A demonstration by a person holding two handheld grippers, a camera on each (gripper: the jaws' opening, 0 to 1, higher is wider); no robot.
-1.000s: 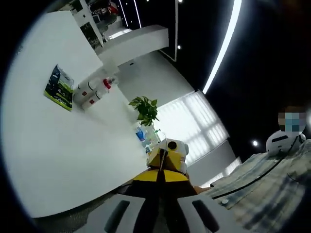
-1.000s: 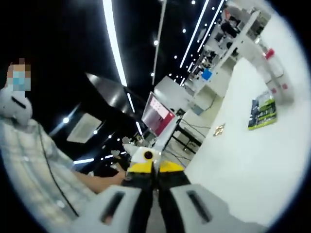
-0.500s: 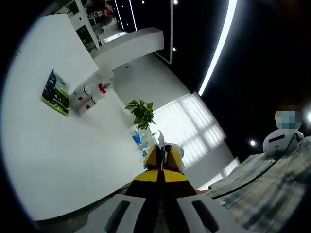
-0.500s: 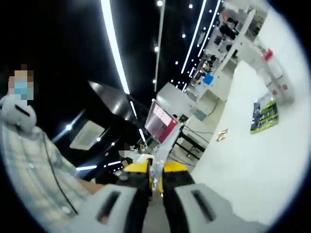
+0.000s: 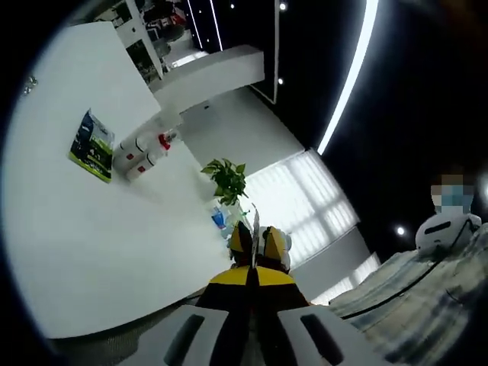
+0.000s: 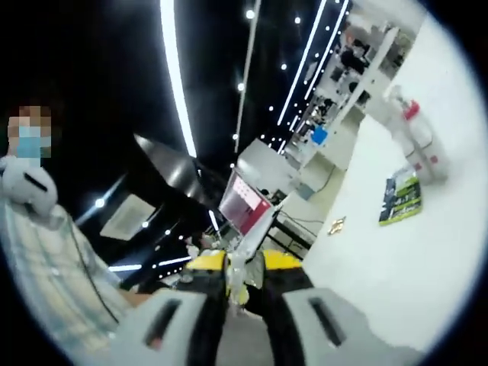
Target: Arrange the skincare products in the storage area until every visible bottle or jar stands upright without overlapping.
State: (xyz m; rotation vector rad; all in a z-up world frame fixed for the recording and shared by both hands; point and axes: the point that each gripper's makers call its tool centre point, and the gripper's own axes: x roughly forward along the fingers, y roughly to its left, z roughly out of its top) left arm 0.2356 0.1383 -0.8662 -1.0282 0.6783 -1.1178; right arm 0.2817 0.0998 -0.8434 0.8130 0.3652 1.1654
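Observation:
Two or three white bottles with red caps and labels [image 5: 142,151] sit close together at the far side of a white table [image 5: 99,229], next to a green printed packet [image 5: 92,144]. The right gripper view shows the same bottles [image 6: 415,145] and packet [image 6: 399,200] far off to the right. With both views tilted, I cannot tell whether the bottles stand or lie. My left gripper [image 5: 255,242] is held in the air near the table's edge, its yellow-tipped jaws together and holding nothing. My right gripper [image 6: 242,273] is also in the air, jaws slightly parted and empty.
A potted plant [image 5: 226,176] and a small blue item [image 5: 219,219] stand at the table's far corner. A small metal object [image 6: 335,225] lies near the table edge. A person in a plaid shirt [image 5: 415,305] is close behind the grippers. Shelves and desks [image 6: 358,53] stand beyond.
Both views have swung a little with the hands. The right gripper's jaws have parted slightly from shut. The bottles and packet have not moved on the table.

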